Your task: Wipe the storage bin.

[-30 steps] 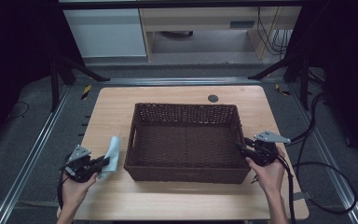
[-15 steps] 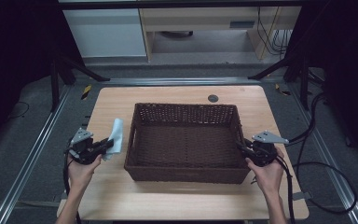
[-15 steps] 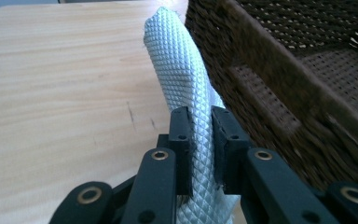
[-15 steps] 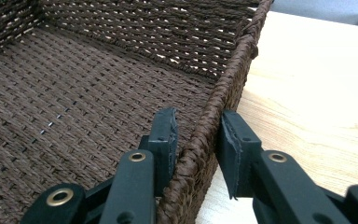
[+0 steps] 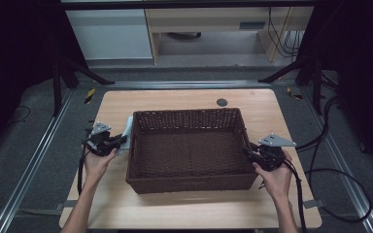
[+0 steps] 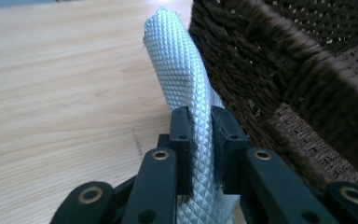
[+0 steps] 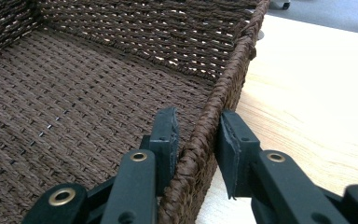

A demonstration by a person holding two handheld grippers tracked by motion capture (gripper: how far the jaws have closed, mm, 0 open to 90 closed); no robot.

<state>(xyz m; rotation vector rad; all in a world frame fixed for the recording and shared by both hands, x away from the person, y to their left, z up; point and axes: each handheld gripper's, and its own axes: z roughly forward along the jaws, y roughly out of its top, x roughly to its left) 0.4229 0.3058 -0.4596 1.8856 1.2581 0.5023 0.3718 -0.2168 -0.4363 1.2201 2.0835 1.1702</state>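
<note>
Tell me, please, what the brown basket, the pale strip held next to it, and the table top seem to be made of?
Basket: looks like woven wicker or twisted fibre, dark brown and matt; braided strands and small gaps show. Pale strip: probably woven synthetic fabric, light grey-white with slight sheen; a fine diamond weave shows where the left tongs pinch it. Table top: light wood or wood-look laminate, smooth; grain lines show.

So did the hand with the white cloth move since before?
Yes. In the high view the left gripper, shut on the white cloth, has moved up along the table, from beside the basket's near left corner to beside its left wall.
</note>
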